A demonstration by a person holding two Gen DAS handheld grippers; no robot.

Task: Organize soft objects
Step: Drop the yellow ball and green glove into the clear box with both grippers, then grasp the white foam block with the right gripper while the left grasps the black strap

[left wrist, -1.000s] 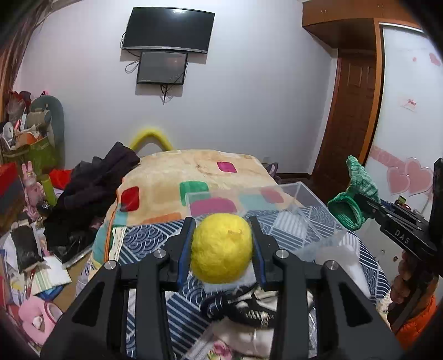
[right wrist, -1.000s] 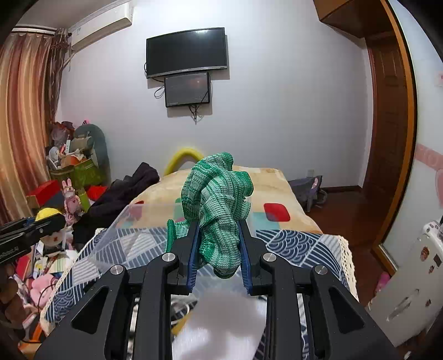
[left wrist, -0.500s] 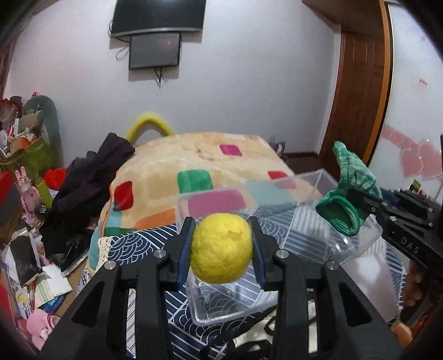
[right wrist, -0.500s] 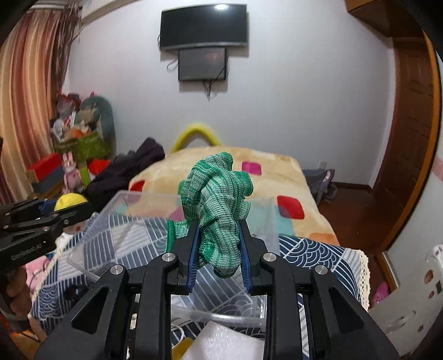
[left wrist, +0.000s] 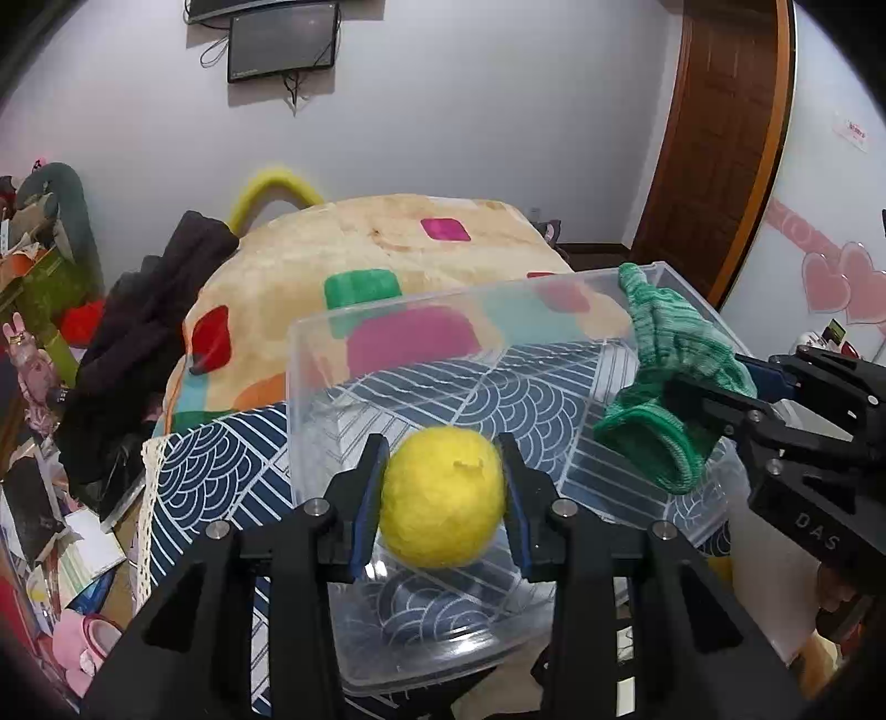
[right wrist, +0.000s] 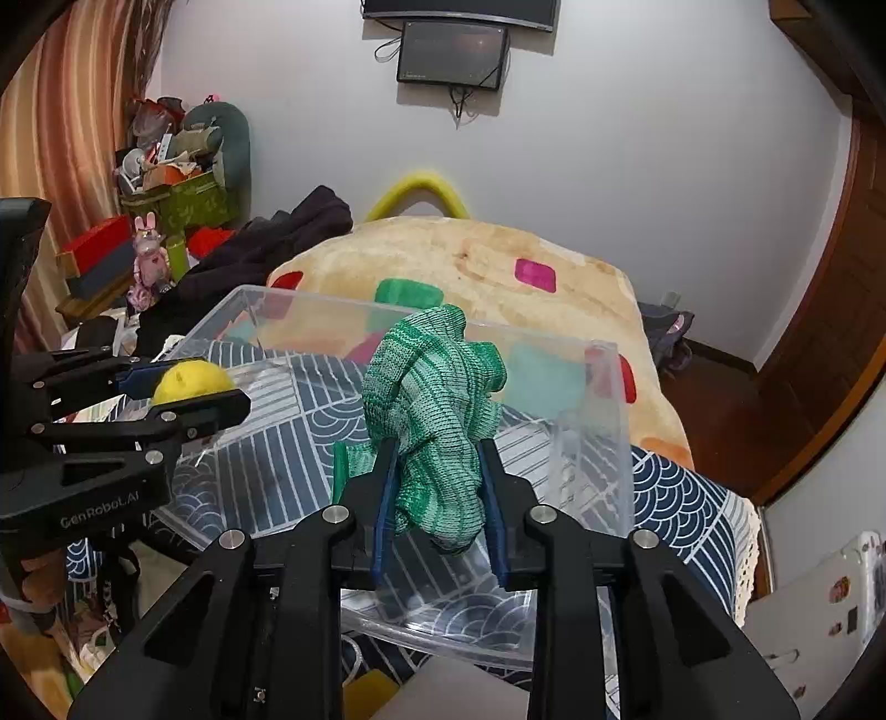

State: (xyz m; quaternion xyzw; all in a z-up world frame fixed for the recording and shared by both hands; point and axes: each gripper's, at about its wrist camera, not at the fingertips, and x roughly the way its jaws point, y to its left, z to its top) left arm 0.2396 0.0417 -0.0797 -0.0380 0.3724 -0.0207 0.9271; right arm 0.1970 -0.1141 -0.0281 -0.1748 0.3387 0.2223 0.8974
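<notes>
Left gripper point(left wrist: 443, 471) clamped tight on a fuzzy yellow felt ball point(left wrist: 443, 498), both blue pads pressed into its sides. Ball held just over the near edge of a clear rectangular plastic storage bin point(left wrist: 310, 399), above the open top, not touching the bottom. Same ball visible from the right wrist view too point(right wrist: 191, 379), poking out between the black fingers over the bin's left rim.

Right gripper point(right wrist: 437, 482) squeezing a bunched-up green knit glove point(right wrist: 434, 410), fabric bulging up and out above the pads. Glove hanging over the bin's right side, cuff end drooping down toward the inside point(left wrist: 664, 399). Hard to tell whether the cuff touches the bin wall.

Bin itself sitting on a navy and white wave-pattern cloth point(right wrist: 681, 498), nothing else visible inside. Behind it, a cream blanket with coloured squares point(left wrist: 398, 243) spread over a bed. Pile of dark clothes point(left wrist: 144, 310) off to the left, small dark monitor point(right wrist: 451, 52) mounted on the white wall.
</notes>
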